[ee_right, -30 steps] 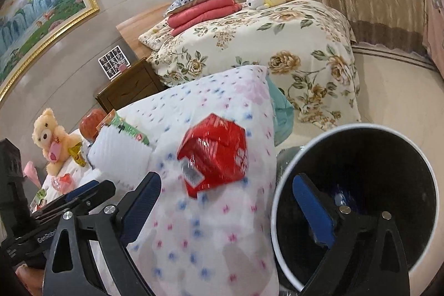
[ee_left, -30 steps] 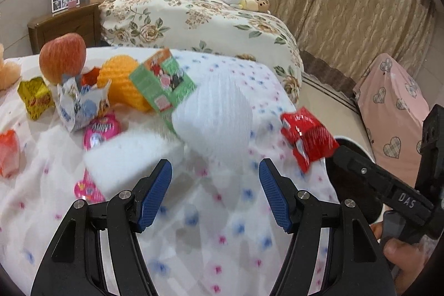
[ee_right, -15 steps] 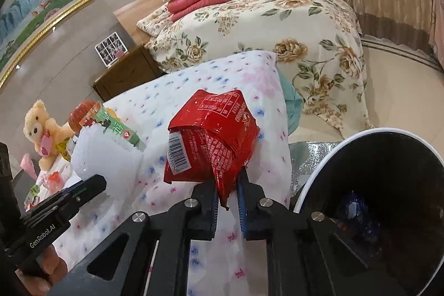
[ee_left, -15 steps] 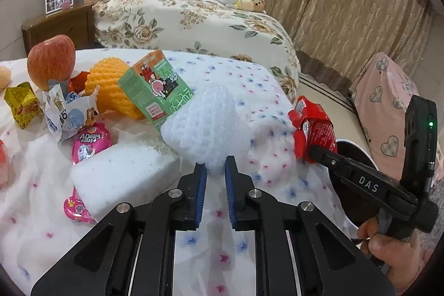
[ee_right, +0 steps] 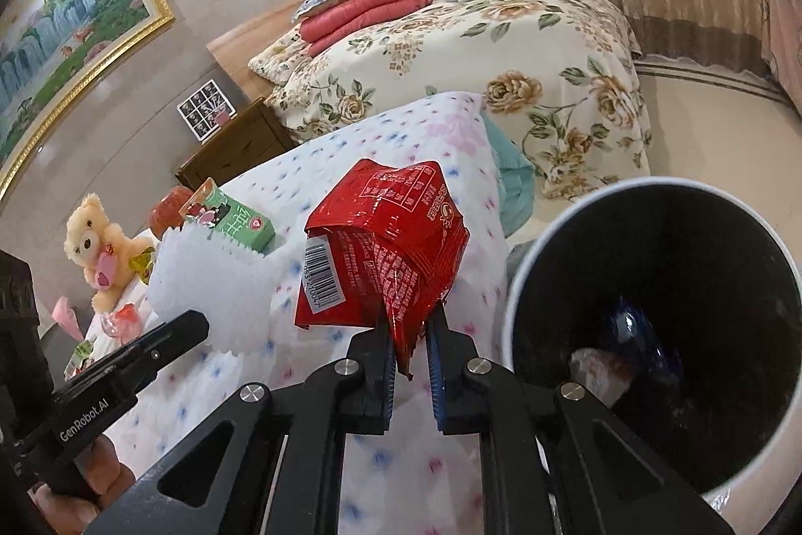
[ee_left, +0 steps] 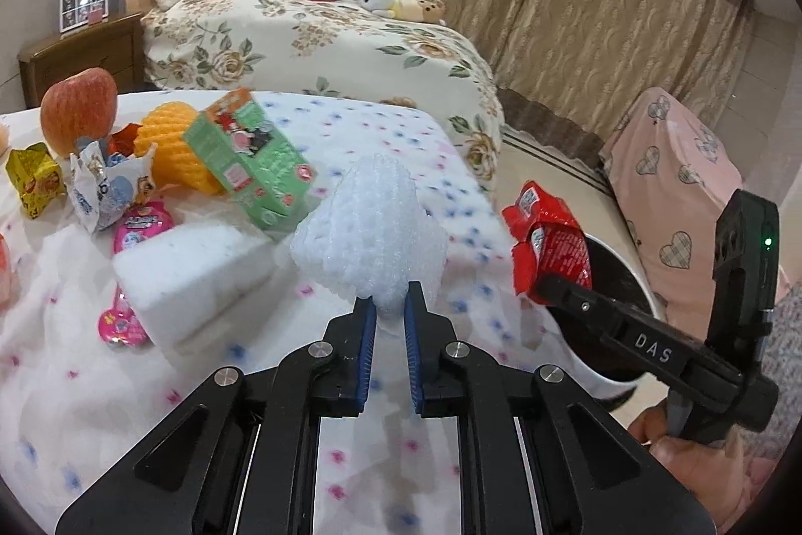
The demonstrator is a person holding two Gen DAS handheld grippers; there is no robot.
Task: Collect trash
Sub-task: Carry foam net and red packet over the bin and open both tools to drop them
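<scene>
Both units clenched: left hand-held gripper pinching white foam net, right hand-held gripper pinching red snack wrapper, both lifted clear of worktop. Trash bin just to right of wrapper, nearer right hand; wrapper hanging tilted. Inside bin: some scraps, incl. something blue.

A white foam net is pinched at its near tip, lifted off the dotted bed. A crumpled red snack wrapper is held up beside the black bin.
</scene>
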